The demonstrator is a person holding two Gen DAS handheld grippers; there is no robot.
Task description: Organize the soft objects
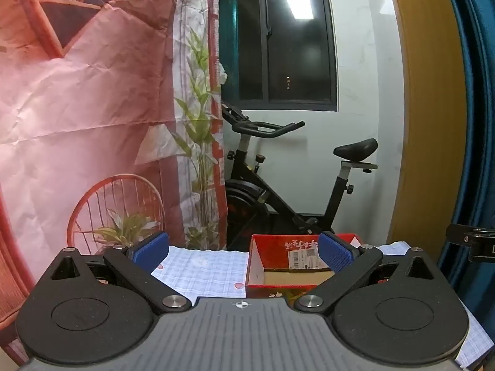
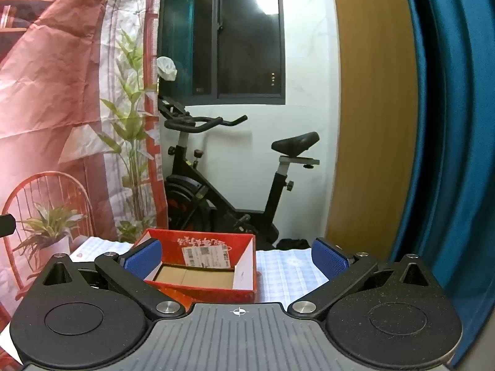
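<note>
With both the left gripper [image 1: 243, 252] and right gripper [image 2: 236, 256] spread and empty, the open red cardboard box [image 2: 201, 266] at lower centre could be knocked askew if approached low.

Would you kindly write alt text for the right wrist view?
The open right gripper hovers before an empty red box on a checked tablecloth. Behind stand an exercise bike, a dark window and a blue curtain.

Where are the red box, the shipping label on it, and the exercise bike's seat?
red box [image 2: 201, 292]: right wrist view, on its near outer wall.
shipping label [image 2: 205, 255]: right wrist view, on the label's middle, inside the far wall.
exercise bike seat [image 2: 295, 143]: right wrist view, on the black saddle top.
</note>
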